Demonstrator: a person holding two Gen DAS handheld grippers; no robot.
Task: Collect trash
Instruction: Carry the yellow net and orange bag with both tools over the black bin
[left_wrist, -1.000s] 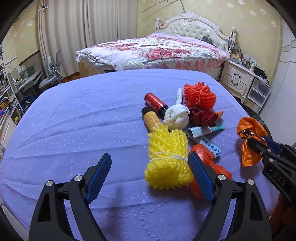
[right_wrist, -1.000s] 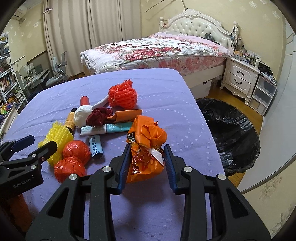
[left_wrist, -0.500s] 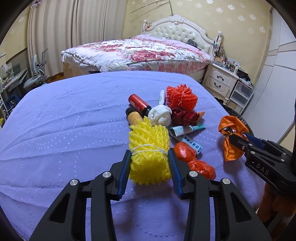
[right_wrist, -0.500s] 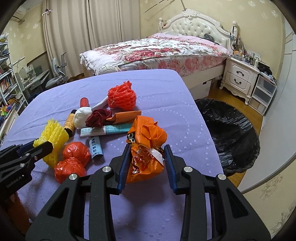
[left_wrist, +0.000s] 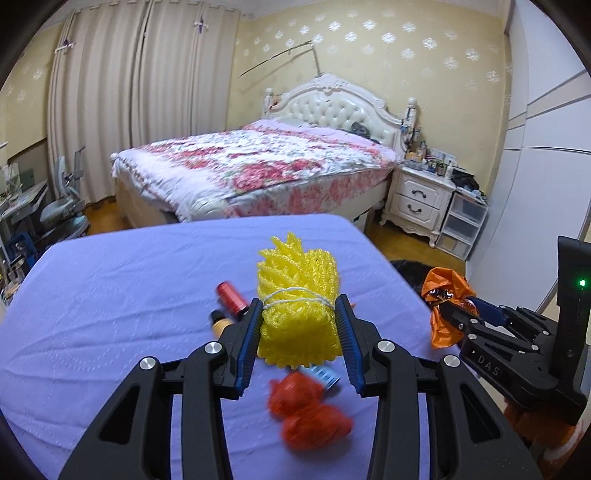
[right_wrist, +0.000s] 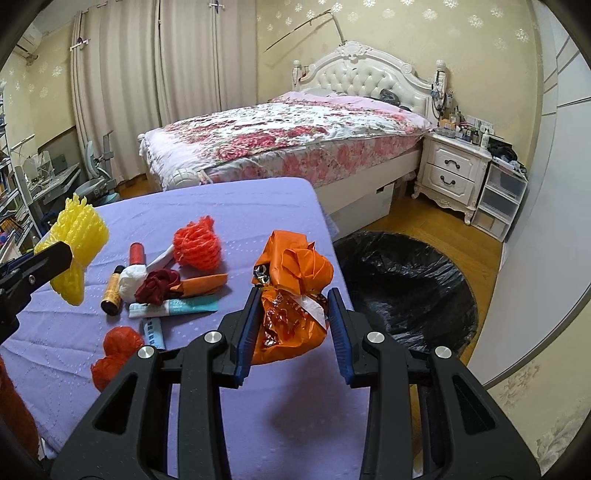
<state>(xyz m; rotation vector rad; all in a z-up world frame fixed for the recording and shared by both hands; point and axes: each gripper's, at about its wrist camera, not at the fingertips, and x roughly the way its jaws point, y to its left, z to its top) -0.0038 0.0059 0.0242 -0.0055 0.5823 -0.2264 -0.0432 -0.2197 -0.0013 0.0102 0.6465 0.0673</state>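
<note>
My left gripper is shut on a yellow foam net bundle and holds it above the purple table; the bundle also shows in the right wrist view. My right gripper is shut on a crumpled orange plastic bag, lifted over the table's right edge; the bag also shows in the left wrist view. Loose trash lies on the table: an orange net ball, a red net lump, tubes, a small brown bottle and a white wad.
A bin lined with a black bag stands on the floor right of the table. Behind are a bed, a white nightstand, plastic drawers, and a desk with chair at the left.
My left gripper closed on the yellow net bundle and lifted it off the table. My right gripper rose with the orange bag still in it.
</note>
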